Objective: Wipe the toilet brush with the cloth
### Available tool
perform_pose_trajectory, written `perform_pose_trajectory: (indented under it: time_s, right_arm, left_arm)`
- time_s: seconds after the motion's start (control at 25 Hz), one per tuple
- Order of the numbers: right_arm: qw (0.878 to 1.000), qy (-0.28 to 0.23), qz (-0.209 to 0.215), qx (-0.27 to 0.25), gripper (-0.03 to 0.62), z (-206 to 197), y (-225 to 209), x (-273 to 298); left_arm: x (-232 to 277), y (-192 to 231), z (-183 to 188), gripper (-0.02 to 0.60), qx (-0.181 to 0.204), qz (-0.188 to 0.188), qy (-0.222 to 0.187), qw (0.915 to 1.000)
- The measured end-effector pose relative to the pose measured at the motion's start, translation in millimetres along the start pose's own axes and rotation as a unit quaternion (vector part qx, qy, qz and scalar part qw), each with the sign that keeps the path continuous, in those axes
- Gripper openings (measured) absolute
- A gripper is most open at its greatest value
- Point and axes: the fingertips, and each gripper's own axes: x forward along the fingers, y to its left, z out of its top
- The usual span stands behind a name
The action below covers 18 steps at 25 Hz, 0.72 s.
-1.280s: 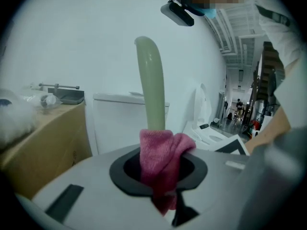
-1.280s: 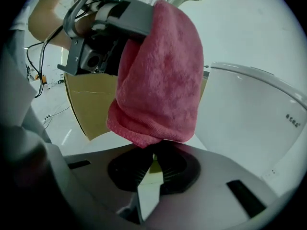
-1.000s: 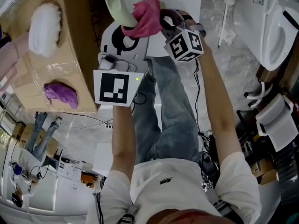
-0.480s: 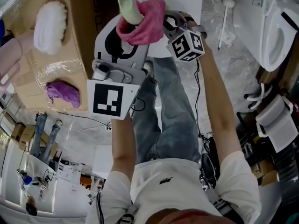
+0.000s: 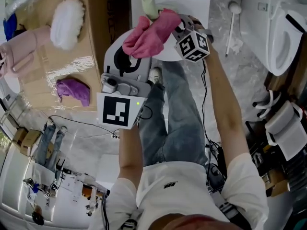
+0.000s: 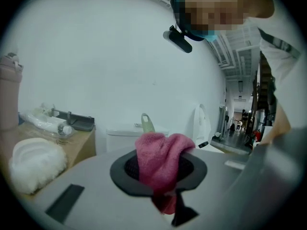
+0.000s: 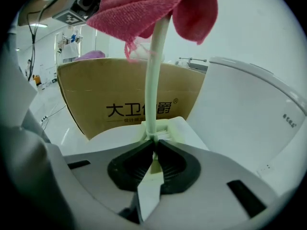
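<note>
The toilet brush has a pale green handle (image 7: pixel 152 80) that rises from my right gripper (image 7: pixel 154 150), which is shut on its lower part. In the head view, my right gripper (image 5: pixel 173 27) sits just left of its marker cube. Only the handle's tip (image 5: pixel 147 1) pokes out past the pink cloth (image 5: pixel 149 32). The cloth (image 7: pixel 153 6) is draped round the upper handle. My left gripper (image 6: pixel 162 178) is shut on the pink cloth (image 6: pixel 160 162), with the handle tip (image 6: pixel 146 124) just behind it. In the head view my left gripper (image 5: pixel 134 48) reaches the cloth from below.
A cardboard box (image 5: pixel 96 32) at the left carries a white fluffy pad (image 5: pixel 67 16), a purple cloth (image 5: pixel 74 90) and a pink item (image 5: pixel 21 49). A white toilet (image 5: pixel 278 28) stands at the right, with a white stick (image 5: pixel 231 18) on the floor beside it. The person's legs (image 5: pixel 177 119) lie below the grippers.
My left gripper has risen with the pink cloth along the handle towards its tip. The right gripper has kept still, holding the brush.
</note>
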Motion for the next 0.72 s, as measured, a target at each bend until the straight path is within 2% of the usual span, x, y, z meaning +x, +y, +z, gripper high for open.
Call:
perform_pose_trajectory:
  time_s: [0.16, 0.32, 0.52, 0.72]
  right_arm:
    - [1.0, 0.015, -0.012, 0.01, 0.031, -2, -2, -2]
    - [0.997, 0.019, -0.06, 0.053, 0.049, 3, -12, -18]
    - [0.99, 0.015, -0.105, 0.089, 0.057, 15, -14, -69]
    - [0.983, 0.005, -0.144, 0.114, 0.038, 44, -10, -140]
  left_arm:
    - [-20, -9, 9, 0.061, 0.005, -0.001, 0.002, 1.0]
    - [-39, -10, 19, 0.058, 0.01, 0.0, 0.006, 0.9999]
    - [-60, -15, 32, 0.057, 0.014, 0.005, 0.01, 0.9998]
    - [-81, -26, 54, 0.055, 0.023, 0.01, 0.008, 0.9997]
